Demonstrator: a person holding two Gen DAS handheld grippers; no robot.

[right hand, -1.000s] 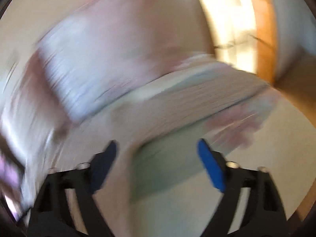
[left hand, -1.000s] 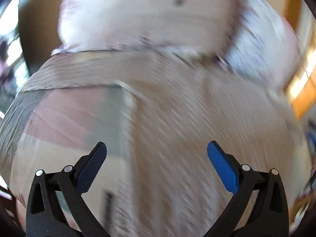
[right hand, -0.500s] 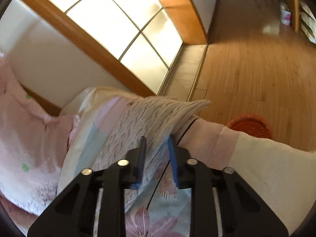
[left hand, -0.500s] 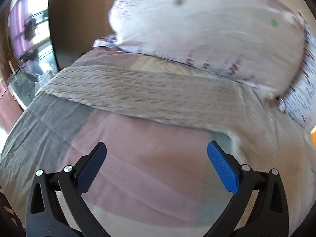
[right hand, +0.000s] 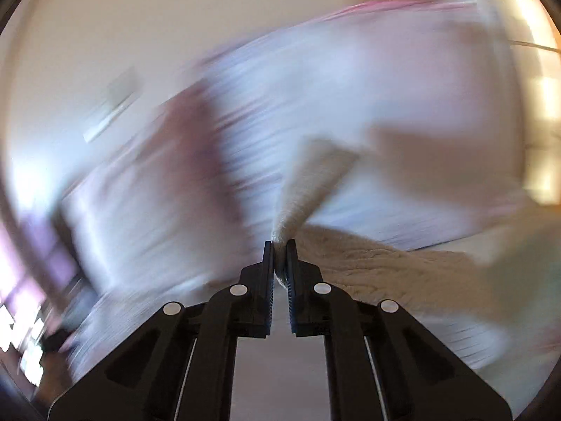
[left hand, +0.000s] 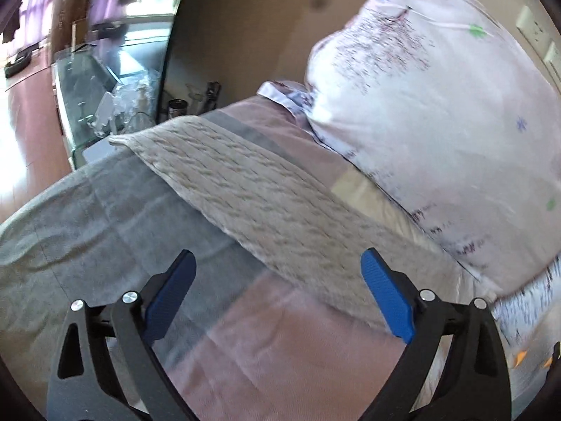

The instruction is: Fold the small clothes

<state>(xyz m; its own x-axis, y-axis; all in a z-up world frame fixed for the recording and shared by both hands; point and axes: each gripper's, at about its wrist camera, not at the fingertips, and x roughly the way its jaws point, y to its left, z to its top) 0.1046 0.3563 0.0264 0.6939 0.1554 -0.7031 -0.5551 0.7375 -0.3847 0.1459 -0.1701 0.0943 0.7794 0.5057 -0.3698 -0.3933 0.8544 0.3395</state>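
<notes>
A beige cable-knit garment (left hand: 266, 200) lies stretched in a long band across the bed, from the far left edge toward the near right. My left gripper (left hand: 278, 296) is open and empty, hovering just above the bedspread in front of the knit. In the right wrist view, my right gripper (right hand: 279, 245) is shut on an edge of the same knit garment (right hand: 378, 270), which bunches up between the pads and trails off to the right. That view is heavily motion-blurred.
A large pink floral pillow (left hand: 438, 112) lies behind the knit. The bedspread (left hand: 105, 217) is grey and pink patchwork. A glass-topped side table (left hand: 105, 105) with bottles and clutter stands past the bed's far left edge. A wall socket (left hand: 533, 28) is at upper right.
The right gripper was open a second ago, then closed on the knit's edge and has swung with it toward the pillow. The left view has panned left along the garment; its gripper stays open.
</notes>
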